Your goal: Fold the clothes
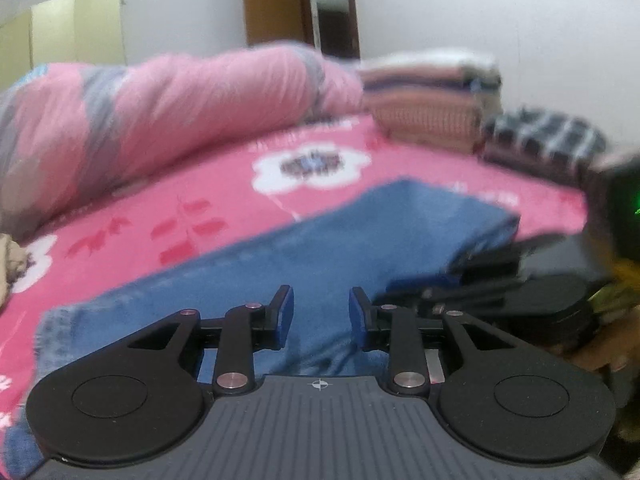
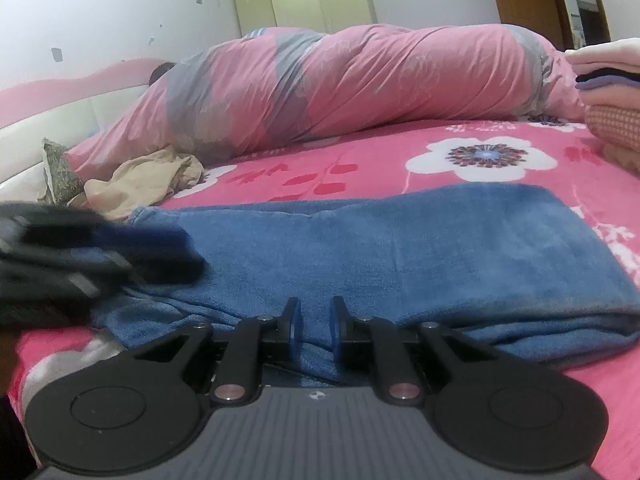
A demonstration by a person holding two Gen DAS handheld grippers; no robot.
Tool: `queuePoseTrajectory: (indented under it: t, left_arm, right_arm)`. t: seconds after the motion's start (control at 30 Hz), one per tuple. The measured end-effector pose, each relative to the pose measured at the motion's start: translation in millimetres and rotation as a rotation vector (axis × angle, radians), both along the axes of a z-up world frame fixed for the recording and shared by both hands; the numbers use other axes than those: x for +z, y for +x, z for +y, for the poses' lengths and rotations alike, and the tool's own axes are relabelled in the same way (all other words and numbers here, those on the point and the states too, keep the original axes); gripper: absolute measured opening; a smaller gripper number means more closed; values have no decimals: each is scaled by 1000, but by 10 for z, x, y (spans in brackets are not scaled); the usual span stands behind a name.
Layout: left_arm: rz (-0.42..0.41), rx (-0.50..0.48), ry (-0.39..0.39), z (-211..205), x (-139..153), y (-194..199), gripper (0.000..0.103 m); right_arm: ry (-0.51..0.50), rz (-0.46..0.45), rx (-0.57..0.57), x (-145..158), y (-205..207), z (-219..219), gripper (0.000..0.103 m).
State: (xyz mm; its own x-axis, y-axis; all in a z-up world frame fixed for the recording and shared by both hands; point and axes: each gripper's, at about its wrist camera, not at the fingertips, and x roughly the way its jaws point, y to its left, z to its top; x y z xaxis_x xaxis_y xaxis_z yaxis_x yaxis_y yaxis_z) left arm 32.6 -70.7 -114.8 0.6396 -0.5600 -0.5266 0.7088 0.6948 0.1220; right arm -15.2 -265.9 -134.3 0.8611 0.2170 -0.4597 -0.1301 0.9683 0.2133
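A blue denim-like garment (image 1: 320, 248) lies flat across the pink flowered bedsheet (image 1: 168, 216). My left gripper (image 1: 322, 314) hovers low over its near part with the blue pads (image 1: 285, 316) apart and nothing pinched between them. In the right wrist view the same garment (image 2: 420, 248) stretches from left to right. My right gripper (image 2: 316, 330) sits at its near edge, pads close together with a fold of the blue cloth between them. The left gripper (image 2: 168, 252) shows as a dark blur at the garment's left end. The right gripper (image 1: 476, 272) is a blur at its right side.
A rolled pink and grey quilt (image 2: 360, 88) lies along the back of the bed. A stack of folded clothes (image 1: 432, 96) and a dark checked garment (image 1: 540, 140) sit at the far right. A crumpled beige garment (image 2: 152, 180) lies at the left, near the headboard (image 2: 48, 120).
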Motion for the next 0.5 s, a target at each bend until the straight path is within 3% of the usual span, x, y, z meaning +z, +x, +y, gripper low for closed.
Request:
queuePoseTrajectory:
  t: [0.07,0.2,0.37,0.5]
  left_arm:
    - [-12,19,42,-74,-104,-17,31]
    - [-16,48,44,-56,-95,-57,34]
    - [6,87,37,-59,-75,-54,40]
    - [8,101,48,-88,-66,-58,41]
  right_arm:
    - [9,-15,-7,82,-54,-45,16]
    - [-22,-95,-67,243,-223,-237,17]
    - [-83,2,-132,23,-202,-542,17]
    - [-90,-40,-115,-23,-378,-573,17]
